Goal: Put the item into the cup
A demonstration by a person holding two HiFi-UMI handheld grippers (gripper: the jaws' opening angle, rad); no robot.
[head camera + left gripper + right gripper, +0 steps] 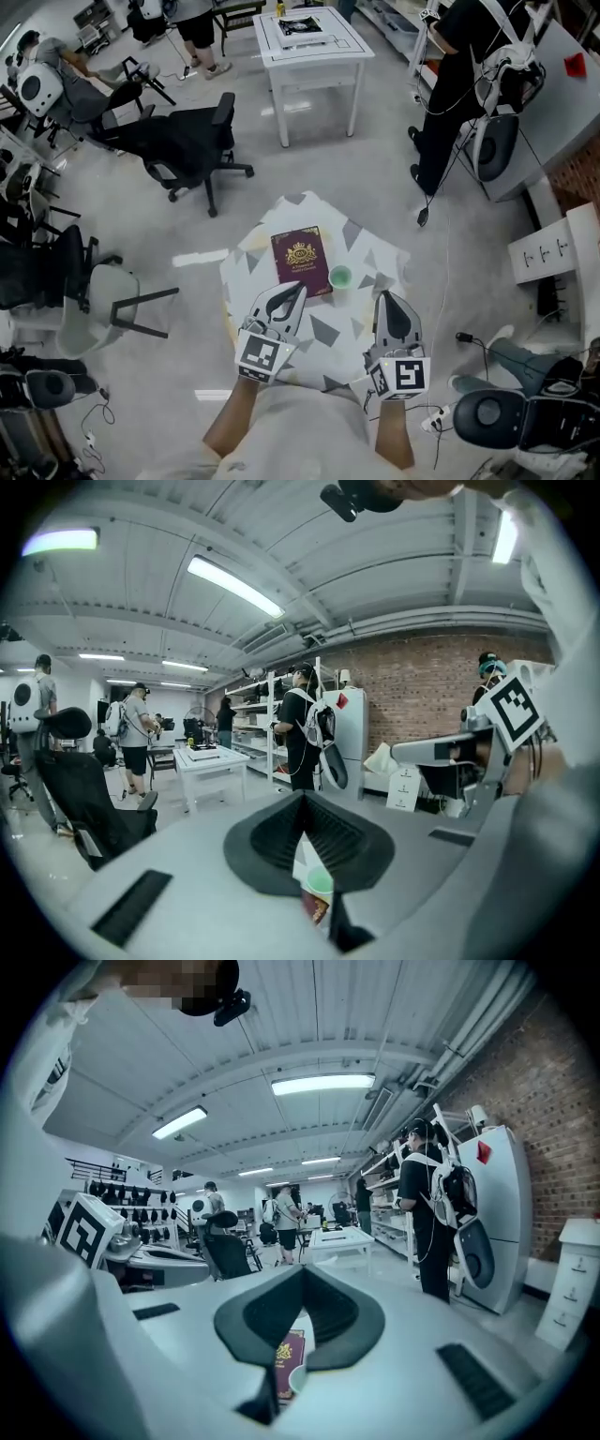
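Right gripper (383, 298) (jaws together) sits near the cup (339, 277), not touching.

An open lab workspace, shown by brick wall (422, 682), storage shelving (255, 714), office chair (187, 141) and white worktable (319, 57).

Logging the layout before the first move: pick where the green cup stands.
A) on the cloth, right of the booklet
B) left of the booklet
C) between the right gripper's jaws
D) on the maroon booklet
A: the head view shows the green cup beside the right edge of the maroon booklet, on the patterned cloth.
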